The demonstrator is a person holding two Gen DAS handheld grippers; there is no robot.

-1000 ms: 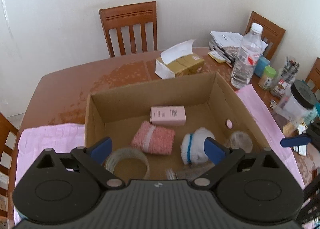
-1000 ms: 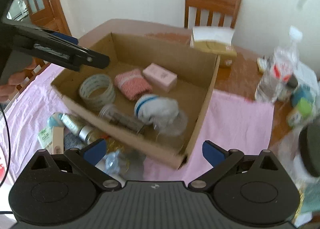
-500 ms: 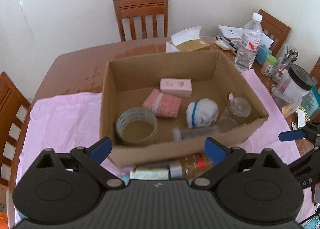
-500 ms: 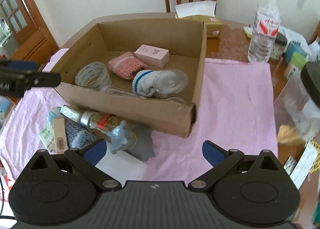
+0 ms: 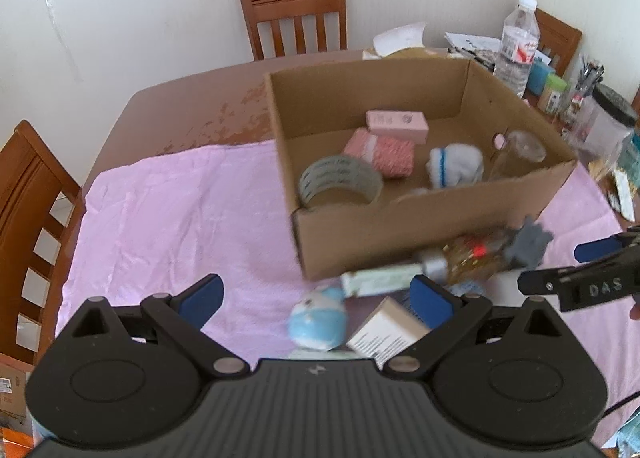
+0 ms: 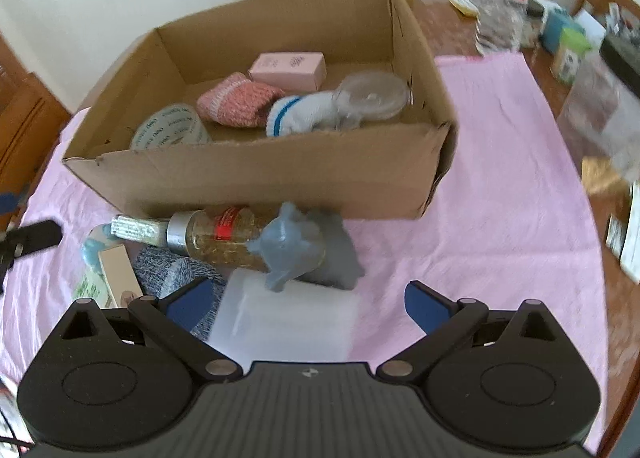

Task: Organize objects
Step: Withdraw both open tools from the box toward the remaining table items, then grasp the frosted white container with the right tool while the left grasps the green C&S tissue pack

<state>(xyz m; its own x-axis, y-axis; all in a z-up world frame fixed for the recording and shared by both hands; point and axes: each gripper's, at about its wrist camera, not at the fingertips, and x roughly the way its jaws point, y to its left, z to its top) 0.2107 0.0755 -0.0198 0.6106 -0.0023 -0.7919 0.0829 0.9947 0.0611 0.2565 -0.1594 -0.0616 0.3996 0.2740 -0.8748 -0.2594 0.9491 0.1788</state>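
Note:
A cardboard box (image 5: 432,218) (image 6: 256,182) sits on a pink cloth and holds a tape roll (image 5: 340,182), a pink knit piece (image 6: 236,100), a pink carton (image 6: 288,68), a white sock (image 6: 296,116) and a clear lid (image 6: 372,94). In front of the box lie a glass bottle (image 6: 224,236), a grey toy (image 6: 304,250), a grey knit piece (image 6: 168,272), a blue plush (image 5: 318,318) and a small beige carton (image 5: 386,332). My left gripper (image 5: 316,298) is open above the blue plush. My right gripper (image 6: 308,300) is open over a white plastic container (image 6: 288,322), near the grey toy.
Wooden chairs (image 5: 296,14) stand around the table. At the far right are a water bottle (image 5: 518,46), a tissue box, papers, small jars and a clear black-lidded container (image 5: 608,118). The pink cloth (image 5: 168,210) lies to the left of the box.
Both grippers have pulled back from over the box and come down toward the loose objects in front of it. Both stay open and empty.

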